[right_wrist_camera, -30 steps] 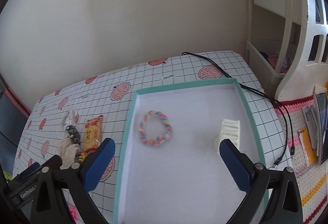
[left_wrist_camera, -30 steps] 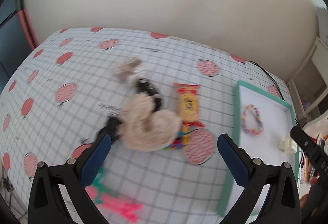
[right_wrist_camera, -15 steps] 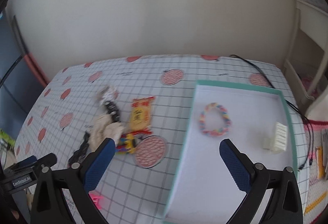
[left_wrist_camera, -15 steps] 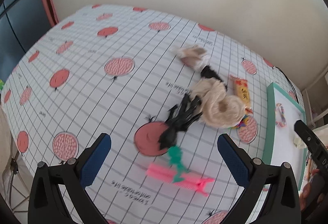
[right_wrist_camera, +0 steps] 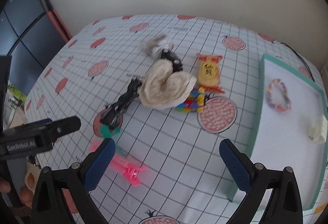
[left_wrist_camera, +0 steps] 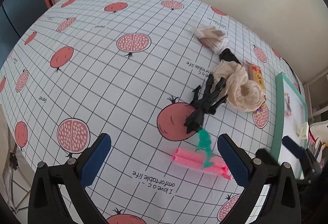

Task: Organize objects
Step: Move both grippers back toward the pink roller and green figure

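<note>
A pile lies mid-table: a cream knitted cloth [right_wrist_camera: 167, 87], a black hair clip [left_wrist_camera: 205, 104], a yellow snack packet [right_wrist_camera: 208, 72], a colourful beaded item [right_wrist_camera: 191, 102] and a grey-white bundle [left_wrist_camera: 211, 38]. Nearer me lie a pink hair clip [left_wrist_camera: 199, 162] and a green clip [left_wrist_camera: 204, 143]. A teal-rimmed white tray [right_wrist_camera: 259, 113] on the right holds a rainbow bracelet [right_wrist_camera: 277, 98] and a cream clip [right_wrist_camera: 317, 129]. My left gripper [left_wrist_camera: 164, 159] hangs open just short of the pink clip. My right gripper [right_wrist_camera: 168, 163] is open above the cloth, between pink clip and tray.
The table wears a grid cloth with pomegranate prints [left_wrist_camera: 133, 42]. A black cable [right_wrist_camera: 295, 51] runs behind the tray. A plain wall stands at the back and dark panels [right_wrist_camera: 24, 27] at the left. The left gripper's body [right_wrist_camera: 37, 138] shows in the right wrist view.
Both views have swung left, away from the tray and toward the pile. The pink and green clips now sit close in front of the left gripper. Both grippers stay open.
</note>
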`<action>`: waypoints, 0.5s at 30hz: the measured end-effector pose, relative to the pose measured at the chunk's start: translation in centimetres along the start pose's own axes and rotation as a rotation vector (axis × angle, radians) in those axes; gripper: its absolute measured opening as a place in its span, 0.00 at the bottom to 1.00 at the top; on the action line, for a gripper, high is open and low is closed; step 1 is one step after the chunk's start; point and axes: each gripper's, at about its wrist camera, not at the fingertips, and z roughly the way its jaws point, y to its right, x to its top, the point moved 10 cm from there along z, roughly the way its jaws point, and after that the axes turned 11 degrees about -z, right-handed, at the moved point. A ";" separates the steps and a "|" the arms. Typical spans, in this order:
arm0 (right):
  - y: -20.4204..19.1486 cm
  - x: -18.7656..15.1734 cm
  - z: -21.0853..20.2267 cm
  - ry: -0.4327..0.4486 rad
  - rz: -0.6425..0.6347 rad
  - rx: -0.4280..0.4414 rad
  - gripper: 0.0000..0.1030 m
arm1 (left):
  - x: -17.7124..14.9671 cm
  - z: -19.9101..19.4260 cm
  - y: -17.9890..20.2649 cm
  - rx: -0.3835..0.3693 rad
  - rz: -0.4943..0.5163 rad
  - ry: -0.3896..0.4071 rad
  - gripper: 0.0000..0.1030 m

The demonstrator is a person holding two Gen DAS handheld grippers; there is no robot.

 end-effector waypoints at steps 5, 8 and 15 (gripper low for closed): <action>-1.8 -1.5 1.9 -0.077 -0.055 0.025 1.00 | -0.7 0.9 0.2 -0.027 0.023 -0.047 1.00; -2.4 -2.6 2.6 -0.119 -0.088 0.030 0.99 | -1.1 1.4 0.7 -0.044 0.037 -0.073 1.00; -3.1 -3.6 4.0 -0.163 -0.103 0.057 0.97 | -1.8 2.6 2.5 -0.086 0.071 -0.105 0.96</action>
